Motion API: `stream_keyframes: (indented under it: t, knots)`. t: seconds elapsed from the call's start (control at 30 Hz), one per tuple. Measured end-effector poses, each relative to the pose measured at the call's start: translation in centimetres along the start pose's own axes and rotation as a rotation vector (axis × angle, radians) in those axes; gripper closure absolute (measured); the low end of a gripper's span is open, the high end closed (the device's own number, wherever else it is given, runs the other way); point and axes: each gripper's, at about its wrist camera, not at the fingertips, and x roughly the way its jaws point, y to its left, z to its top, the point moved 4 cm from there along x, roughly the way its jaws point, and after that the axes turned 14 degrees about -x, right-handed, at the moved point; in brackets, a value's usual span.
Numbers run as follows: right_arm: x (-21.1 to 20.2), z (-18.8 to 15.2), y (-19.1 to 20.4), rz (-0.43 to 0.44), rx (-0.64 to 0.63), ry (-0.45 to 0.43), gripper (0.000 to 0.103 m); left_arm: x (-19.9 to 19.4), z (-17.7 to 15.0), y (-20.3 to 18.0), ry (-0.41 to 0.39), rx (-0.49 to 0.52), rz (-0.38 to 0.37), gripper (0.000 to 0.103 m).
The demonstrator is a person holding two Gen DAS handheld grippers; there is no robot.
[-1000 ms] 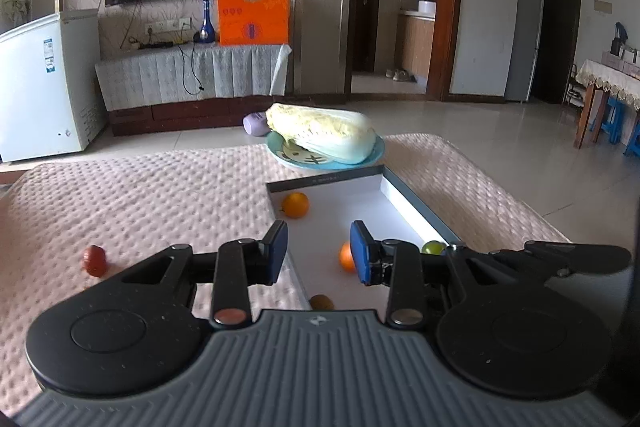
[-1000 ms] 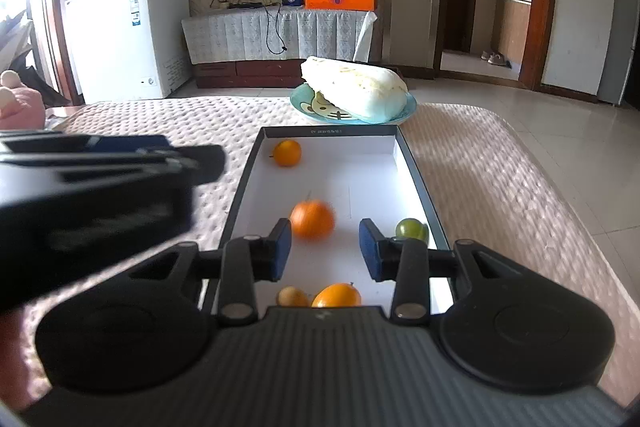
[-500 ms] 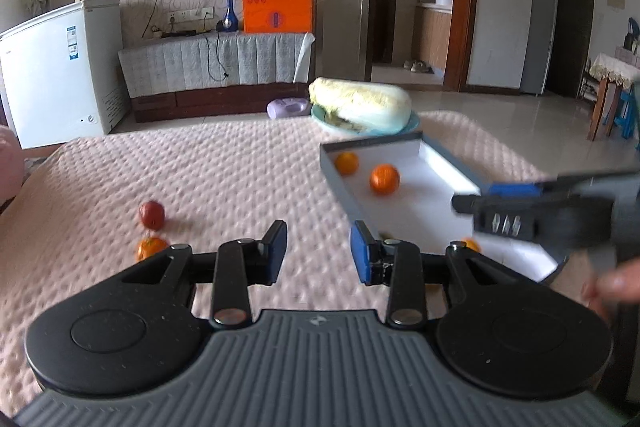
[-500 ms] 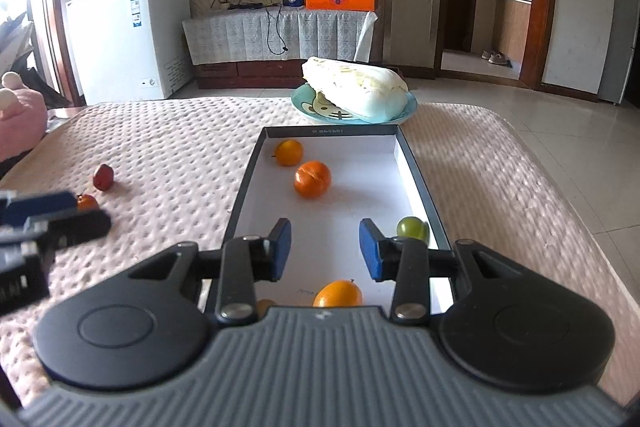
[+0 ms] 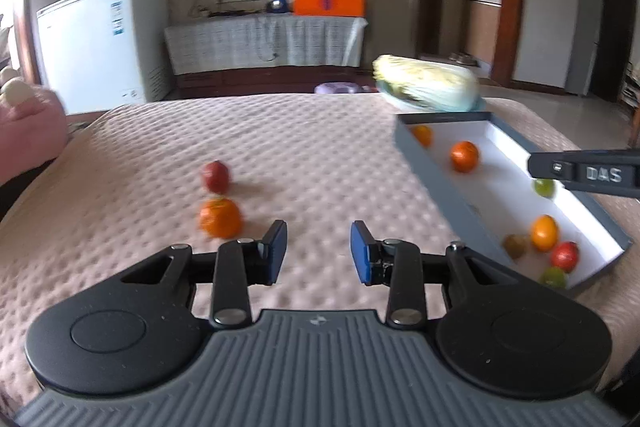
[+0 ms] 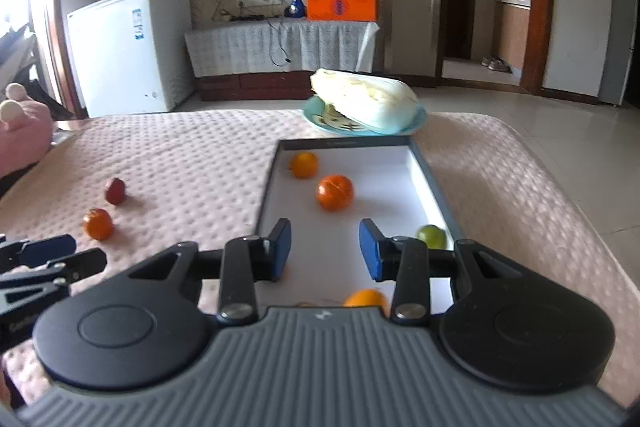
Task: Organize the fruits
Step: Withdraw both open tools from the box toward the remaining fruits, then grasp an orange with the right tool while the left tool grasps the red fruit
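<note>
Hovering over the pink cover, the left tool (image 5: 319, 251) gapes wide and empty; an orange (image 5: 220, 217) and red fruit (image 5: 216, 175) sit left-centre. The right tool (image 6: 325, 249), equally spread and empty, hangs above the tray (image 6: 267, 187) at centre frame.

Partly hidden: my own right tool body covers the lower half of an orange fruit (image 6: 366, 297) and the near end of the tray (image 6: 420, 157), and my right tool's arm (image 5: 588, 174) crosses the left view, overlapping a green fruit (image 5: 544, 187). Cut off by the edge: my left tool (image 6: 44, 259) shows only its tips at the right view's left side, and a pink plush shape (image 5: 28, 131) is clipped. Blurred: the cabbage (image 5: 428, 87), red fruit (image 5: 216, 176) and loose orange (image 5: 221, 218) smear in my left view.
</note>
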Motion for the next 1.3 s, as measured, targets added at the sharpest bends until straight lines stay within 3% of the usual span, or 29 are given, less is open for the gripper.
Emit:
stream_keyframes:
  t: [0.17,0.5,0.67,0.93,0.97,1.07,1.13,1.3]
  knots:
    - [0.1,0.9,2.9,0.054,-0.032,-0.024,0.063,0.0,1.3,4.4,-0.004,-0.089,0.079,0.063]
    - [1.3,2.0,9.1,0.156,-0.123,-0.016,0.063,-1.4,3.0,11.3,-0.030,-0.205,0.155,0.063]
    - [1.4,2.4,12.0,0.225,-0.148,-0.033,0.063,-0.9,4.1,13.0,-0.062,-0.170,0.188,0.063]
    - [3.4,3.0,15.7,0.313,-0.197,-0.032,0.062,1.0,6.6,16.1,-0.086,-0.231,0.221,0.062]
    - [3.8,3.1,15.9,0.316,-0.195,-0.032,0.061,1.3,6.9,16.4,-0.090,-0.236,0.223,0.062]
    - [5.1,3.3,16.7,0.312,-0.197,-0.048,0.045,2.9,7.7,17.0,-0.067,-0.252,0.206,0.062]
    - [5.9,3.3,17.4,0.324,-0.207,-0.046,0.044,3.9,7.9,16.8,-0.053,-0.244,0.196,0.054]
    - [7.5,3.4,19.3,0.344,-0.254,-0.045,0.044,7.2,8.4,14.6,-0.057,-0.169,0.145,0.053]
